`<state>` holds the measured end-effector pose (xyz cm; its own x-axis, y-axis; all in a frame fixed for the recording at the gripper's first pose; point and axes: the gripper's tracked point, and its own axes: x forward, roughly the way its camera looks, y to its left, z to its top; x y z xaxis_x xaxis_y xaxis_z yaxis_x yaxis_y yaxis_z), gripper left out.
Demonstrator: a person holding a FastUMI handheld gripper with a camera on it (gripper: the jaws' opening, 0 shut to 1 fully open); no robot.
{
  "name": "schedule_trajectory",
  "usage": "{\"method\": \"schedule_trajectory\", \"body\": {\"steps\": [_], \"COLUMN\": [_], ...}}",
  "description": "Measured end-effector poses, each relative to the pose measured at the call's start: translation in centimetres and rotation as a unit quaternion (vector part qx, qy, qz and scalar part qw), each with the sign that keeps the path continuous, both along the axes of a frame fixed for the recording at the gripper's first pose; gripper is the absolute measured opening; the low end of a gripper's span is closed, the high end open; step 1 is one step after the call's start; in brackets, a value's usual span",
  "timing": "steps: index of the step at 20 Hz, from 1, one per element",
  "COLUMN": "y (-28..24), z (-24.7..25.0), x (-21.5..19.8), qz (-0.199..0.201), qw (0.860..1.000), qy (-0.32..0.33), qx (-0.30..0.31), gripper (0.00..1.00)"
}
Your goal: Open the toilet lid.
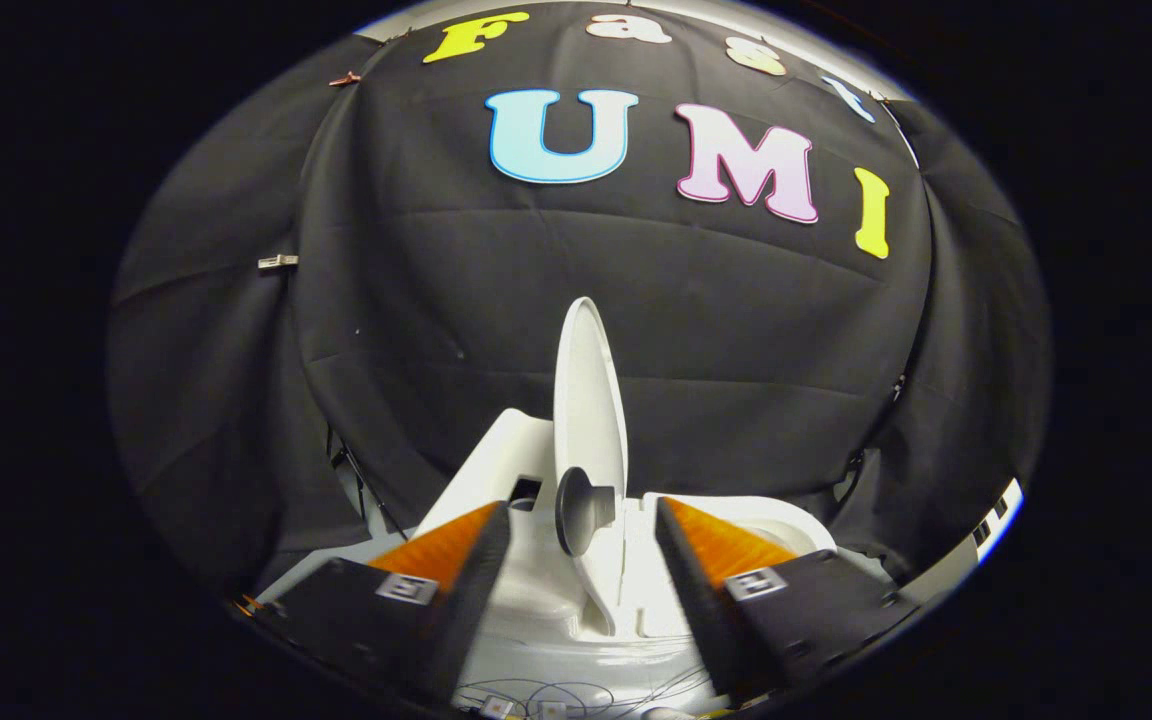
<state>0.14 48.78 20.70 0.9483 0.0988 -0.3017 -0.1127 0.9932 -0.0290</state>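
I am in a recording booth dressed up as a bathroom corner, not a real home: black cloth (496, 300) hangs in creased panels all round as the wall, pinned with clips (277, 261). A white toilet (536, 600) stands against it, its lid (588, 400) raised upright, thin wires (556, 692) trailing at its base. My gripper (584, 525) has its fingers spread apart, touching nothing.
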Motion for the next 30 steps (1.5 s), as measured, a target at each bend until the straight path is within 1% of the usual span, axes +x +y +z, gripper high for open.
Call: {"method": "schedule_trajectory", "body": {"steps": [1,3,5,10,14,17,20,23,24,25,26,28,30], "y": [0.0,-0.2,0.0,-1.5,-4.5,-8.2,-12.7,-16.7,-18.3,-20.3,-22.5,-25.5,-28.8], "z": [-0.7,-0.5,-0.8,0.3,2.3,2.9,2.8,2.5,2.2,1.7,1.0,0.5,-1.2], "x": [-0.7,-0.9,-1.3,-2.1,-2.8,-3.0,-2.4,-1.8,-1.6,-1.2,-0.9,-0.4,-0.1], "qz": [0.001,0.006,0.018,0.041,0.059,0.056,0.043,0.046,0.049,0.039,0.038,0.038,0.027], "qw": [1.0,1.0,1.0,0.999,0.997,0.995,0.994,0.992,0.993,0.994,0.995,0.994,0.994], "qy": [0.002,-0.003,0.006,0.012,-0.004,-0.005,-0.001,-0.008,-0.017,-0.026,-0.044,-0.073,-0.085], "qx": [-0.003,-0.005,-0.002,0.01,0.054,0.088,0.104,0.116,0.11,0.095,0.08,0.072,0.069], "gripper": [0.99,0.99,0.99,0.99,0.99,0.99,0.99,0.99,0.99,0.99,0.99,0.99,0.99]}}
